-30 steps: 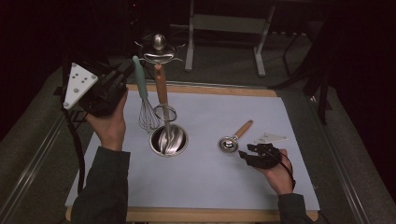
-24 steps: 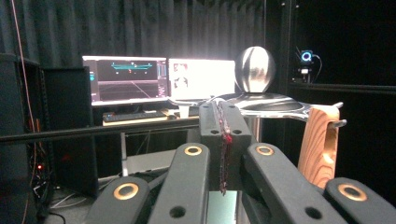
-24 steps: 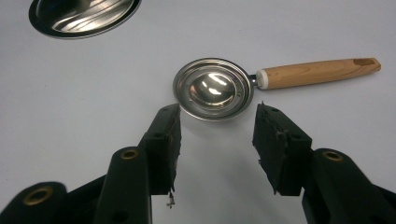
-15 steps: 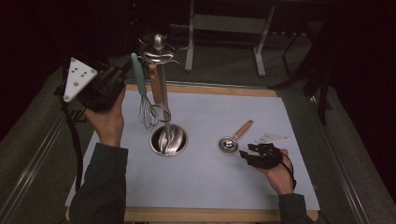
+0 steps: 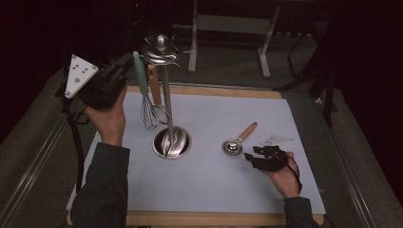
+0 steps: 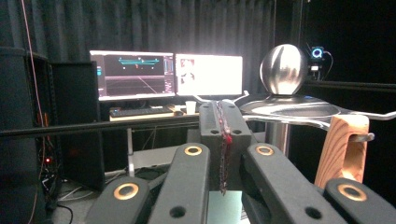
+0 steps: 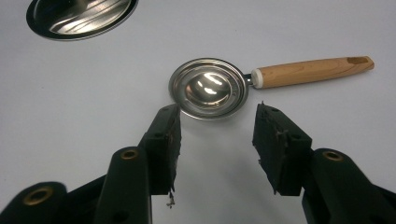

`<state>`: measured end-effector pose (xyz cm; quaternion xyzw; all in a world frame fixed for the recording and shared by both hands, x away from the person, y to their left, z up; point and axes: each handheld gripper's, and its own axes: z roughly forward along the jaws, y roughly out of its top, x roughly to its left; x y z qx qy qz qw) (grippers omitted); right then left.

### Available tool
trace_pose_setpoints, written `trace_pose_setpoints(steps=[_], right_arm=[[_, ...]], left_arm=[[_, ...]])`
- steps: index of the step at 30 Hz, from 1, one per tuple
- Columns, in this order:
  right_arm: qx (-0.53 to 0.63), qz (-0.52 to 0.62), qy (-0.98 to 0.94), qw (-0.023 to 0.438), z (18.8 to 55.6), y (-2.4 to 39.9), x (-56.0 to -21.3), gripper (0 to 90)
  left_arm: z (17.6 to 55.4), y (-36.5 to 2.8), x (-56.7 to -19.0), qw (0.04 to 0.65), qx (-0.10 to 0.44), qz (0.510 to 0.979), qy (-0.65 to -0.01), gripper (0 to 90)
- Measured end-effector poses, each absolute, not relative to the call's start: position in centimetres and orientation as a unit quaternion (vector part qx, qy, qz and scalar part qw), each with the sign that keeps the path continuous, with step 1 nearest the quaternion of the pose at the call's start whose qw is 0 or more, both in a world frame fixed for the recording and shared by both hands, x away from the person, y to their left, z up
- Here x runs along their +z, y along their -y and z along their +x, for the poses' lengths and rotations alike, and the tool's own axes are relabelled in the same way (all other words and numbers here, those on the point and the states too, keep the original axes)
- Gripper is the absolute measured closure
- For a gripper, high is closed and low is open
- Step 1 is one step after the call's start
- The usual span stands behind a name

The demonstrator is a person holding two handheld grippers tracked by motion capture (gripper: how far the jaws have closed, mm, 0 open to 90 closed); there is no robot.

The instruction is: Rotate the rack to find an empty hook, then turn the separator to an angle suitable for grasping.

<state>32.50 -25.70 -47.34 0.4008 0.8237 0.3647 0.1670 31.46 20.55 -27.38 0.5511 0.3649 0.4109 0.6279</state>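
Observation:
A whisk with a pale green handle (image 5: pixel 139 71) hangs upright beside the steel utensil stand (image 5: pixel 166 95). Its wires are just above the mat. My left gripper (image 5: pixel 130 61) is raised at the whisk's top end. In the left gripper view its jaws (image 6: pixel 222 135) are shut on a thin reddish strand there, with a bit of pale green below them. A wooden-handled utensil (image 6: pixel 343 149) hangs from the stand's top ring. My right gripper (image 7: pixel 215 140) rests low on the mat, open and holding nothing. A steel measuring spoon (image 7: pixel 210 88) with a wooden handle lies just beyond its fingertips.
The stand's round base (image 5: pixel 172 142) sits mid-table on a light blue mat (image 5: pixel 214 190) with a wooden border. A metal frame (image 5: pixel 228 28) stands behind the table. Two lit monitors (image 6: pixel 168 74) glow in the dark background.
My left gripper and the whisk have risen slightly beside the stand. The right gripper and the spoon have stayed put.

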Motion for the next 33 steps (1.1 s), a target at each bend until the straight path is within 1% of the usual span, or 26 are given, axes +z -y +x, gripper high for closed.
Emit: trace_pose_setpoints(steps=[11, 17, 28, 33], right_arm=[[0.366, 0.403, -0.822, 0.167, 32.5, 25.9, -47.3, 51.6], [0.368, 0.406, -0.820, 0.167, 32.6, 26.1, -47.3, 51.6], [0.367, 0.415, -0.816, 0.163, 32.7, 26.5, -47.6, 51.3], [0.366, 0.417, -0.817, 0.158, 32.9, 26.4, -47.9, 51.2]], left_arm=[[32.4, -20.6, -27.1, 0.622, 0.409, 0.554, -0.374, 89.8], [32.3, -20.9, -27.1, 0.624, 0.407, 0.552, -0.374, 89.8], [31.6, -22.3, -28.5, 0.617, 0.403, 0.557, -0.384, 89.6], [31.1, -22.8, -29.7, 0.614, 0.398, 0.561, -0.387, 88.7]])
